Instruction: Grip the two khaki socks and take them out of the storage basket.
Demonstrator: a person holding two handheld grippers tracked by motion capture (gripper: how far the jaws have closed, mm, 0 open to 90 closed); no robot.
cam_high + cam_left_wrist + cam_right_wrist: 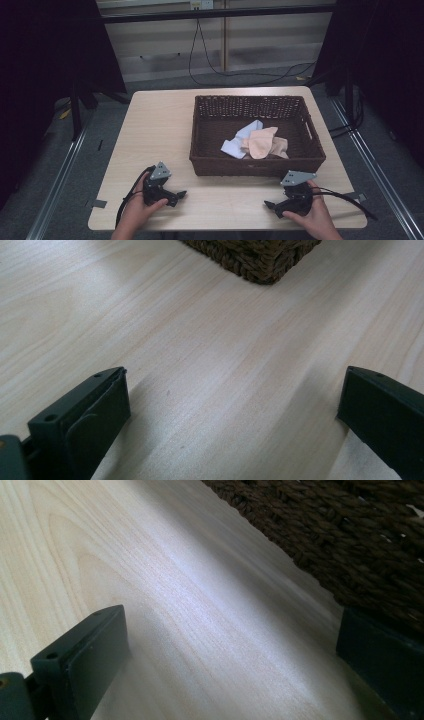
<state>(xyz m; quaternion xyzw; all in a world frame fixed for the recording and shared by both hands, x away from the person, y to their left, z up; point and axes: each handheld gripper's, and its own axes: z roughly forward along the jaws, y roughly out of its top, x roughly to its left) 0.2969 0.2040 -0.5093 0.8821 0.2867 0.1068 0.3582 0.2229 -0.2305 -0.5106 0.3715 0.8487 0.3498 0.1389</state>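
High view: a basket (215, 150) of dark wicker stands on the bench (155, 130), and in it lies a loose heap of cloths, a blue cloth (242, 140) under a peach cloth (262, 142). Both grippers rest on the bench near the person's edge, the left gripper (180, 194) near the basket's front left corner, the right gripper (270, 205) near its front right corner, and neither touches the basket. Left gripper view and right gripper view each look along jaws spread wide with only bare wood between them, so both are released and hold nothing. The cloths look light, soft and limp; they should sag and drape when lifted. A raised fold or free corner at the top of the heap seems the best place to pinch, taking one layer alone.
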